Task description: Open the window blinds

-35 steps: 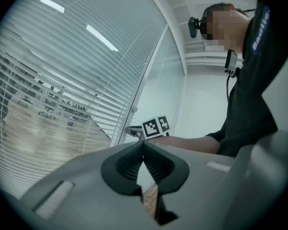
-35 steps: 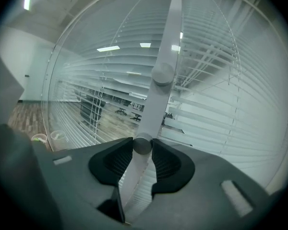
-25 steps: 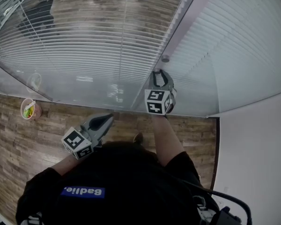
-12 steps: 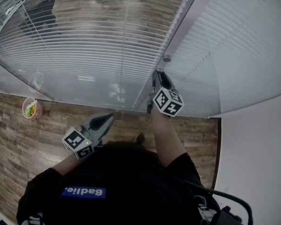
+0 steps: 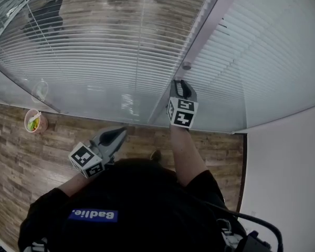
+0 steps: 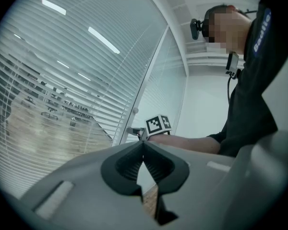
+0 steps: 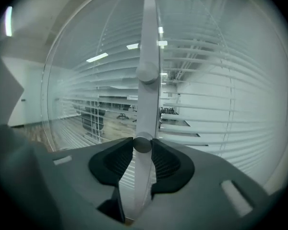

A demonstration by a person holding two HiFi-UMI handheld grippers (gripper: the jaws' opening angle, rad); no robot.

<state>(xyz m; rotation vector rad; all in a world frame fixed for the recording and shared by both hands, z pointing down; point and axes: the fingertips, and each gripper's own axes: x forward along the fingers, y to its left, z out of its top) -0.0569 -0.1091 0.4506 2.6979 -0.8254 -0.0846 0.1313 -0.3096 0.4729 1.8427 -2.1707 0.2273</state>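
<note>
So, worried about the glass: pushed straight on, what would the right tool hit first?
The right tool has a knob between its closing jaws; straight on, it would likely press that into the frame post behind.

Wood-plank floor (image 5: 21,161), white wall (image 5: 283,193) at right, glass partition (image 5: 94,96) onto an office with strip lights (image 6: 103,40).

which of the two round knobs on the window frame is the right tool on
The lower knob: the jaws of the right tool are closing on it, while the upper knob stands free higher on the frame.
</note>
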